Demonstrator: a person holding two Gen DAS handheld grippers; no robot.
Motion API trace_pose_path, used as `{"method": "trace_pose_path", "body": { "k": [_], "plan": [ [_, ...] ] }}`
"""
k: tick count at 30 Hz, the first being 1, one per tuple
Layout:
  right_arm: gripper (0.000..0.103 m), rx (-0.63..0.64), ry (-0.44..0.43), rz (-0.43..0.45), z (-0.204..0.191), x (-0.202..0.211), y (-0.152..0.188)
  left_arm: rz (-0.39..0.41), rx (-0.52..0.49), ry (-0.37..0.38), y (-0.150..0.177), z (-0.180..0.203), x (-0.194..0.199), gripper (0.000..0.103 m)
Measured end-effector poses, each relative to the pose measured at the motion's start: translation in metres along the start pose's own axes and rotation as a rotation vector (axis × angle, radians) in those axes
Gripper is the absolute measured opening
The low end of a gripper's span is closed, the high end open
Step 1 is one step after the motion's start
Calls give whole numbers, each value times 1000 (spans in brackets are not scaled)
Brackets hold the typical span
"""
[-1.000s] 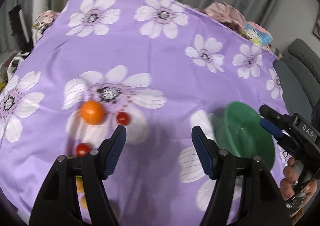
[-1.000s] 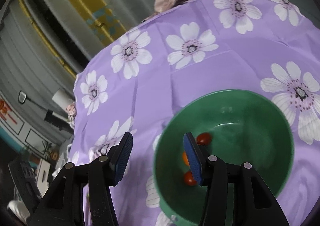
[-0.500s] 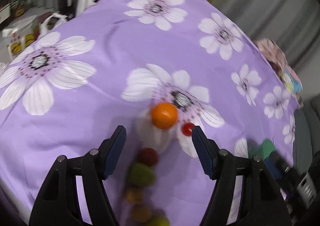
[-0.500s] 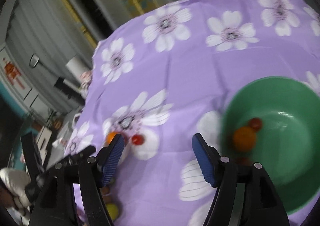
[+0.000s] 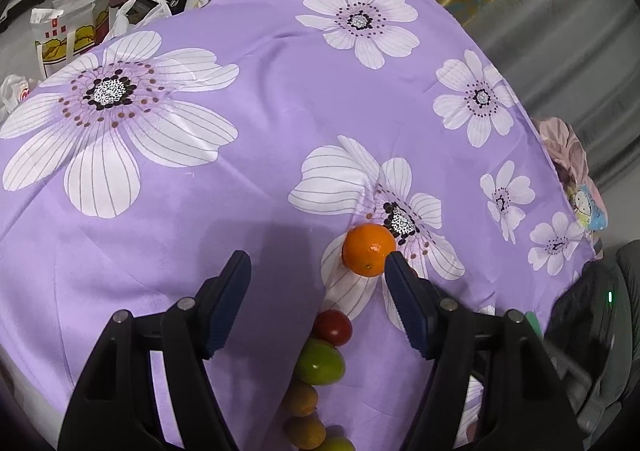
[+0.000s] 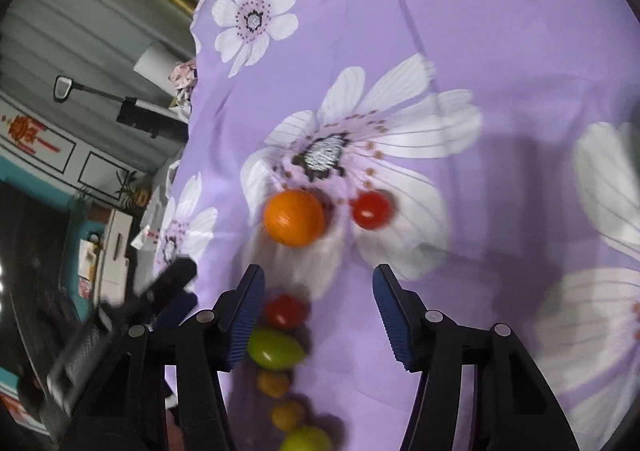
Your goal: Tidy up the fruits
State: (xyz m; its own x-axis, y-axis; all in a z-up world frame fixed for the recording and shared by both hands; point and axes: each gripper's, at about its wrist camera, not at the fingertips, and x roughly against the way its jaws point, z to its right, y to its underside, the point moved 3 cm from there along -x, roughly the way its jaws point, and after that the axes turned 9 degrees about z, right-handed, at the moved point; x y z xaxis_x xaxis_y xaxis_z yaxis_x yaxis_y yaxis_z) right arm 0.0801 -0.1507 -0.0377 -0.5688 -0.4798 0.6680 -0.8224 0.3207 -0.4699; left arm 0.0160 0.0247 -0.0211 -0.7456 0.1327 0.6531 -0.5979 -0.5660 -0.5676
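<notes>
An orange (image 5: 369, 250) lies on the purple flowered cloth (image 5: 280, 111). Below it runs a row of fruit: a red tomato (image 5: 333, 327), a green fruit (image 5: 320, 361) and small brownish-orange ones (image 5: 302, 397). My left gripper (image 5: 316, 263) is open above the cloth, its right fingertip (image 5: 394, 265) beside the orange. The right wrist view shows the orange (image 6: 294, 217), a lone red tomato (image 6: 370, 210) and the row's red tomato (image 6: 284, 310). My right gripper (image 6: 319, 278) hovers over that row with its jaws closing. The fruit lies in the gap below; no pad presses on it.
A sliver of the green bowl (image 5: 532, 320) shows behind my left gripper's right finger. The other gripper (image 6: 160, 299) appears blurred at the left of the right wrist view. Bags (image 5: 68, 35) and clutter stand on the floor beyond the table edge.
The right gripper left the green bowl and swung left over the fruit row; its jaws widened, then narrowed. The left gripper rolled and moved in beside the orange.
</notes>
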Motion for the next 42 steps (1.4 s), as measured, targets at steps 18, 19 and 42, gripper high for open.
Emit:
{"method": "trace_pose_path", "body": {
  "k": [18, 19, 42],
  "plan": [
    [45, 57, 100, 5, -7, -35, -1, 7, 30, 11, -3, -5, 3, 69],
    [44, 57, 96, -1, -7, -32, -1, 8, 29, 10, -2, -5, 2, 69],
    [49, 47, 18, 11, 28, 35, 31, -27, -81, -18, 18, 14, -9, 68]
  ]
}}
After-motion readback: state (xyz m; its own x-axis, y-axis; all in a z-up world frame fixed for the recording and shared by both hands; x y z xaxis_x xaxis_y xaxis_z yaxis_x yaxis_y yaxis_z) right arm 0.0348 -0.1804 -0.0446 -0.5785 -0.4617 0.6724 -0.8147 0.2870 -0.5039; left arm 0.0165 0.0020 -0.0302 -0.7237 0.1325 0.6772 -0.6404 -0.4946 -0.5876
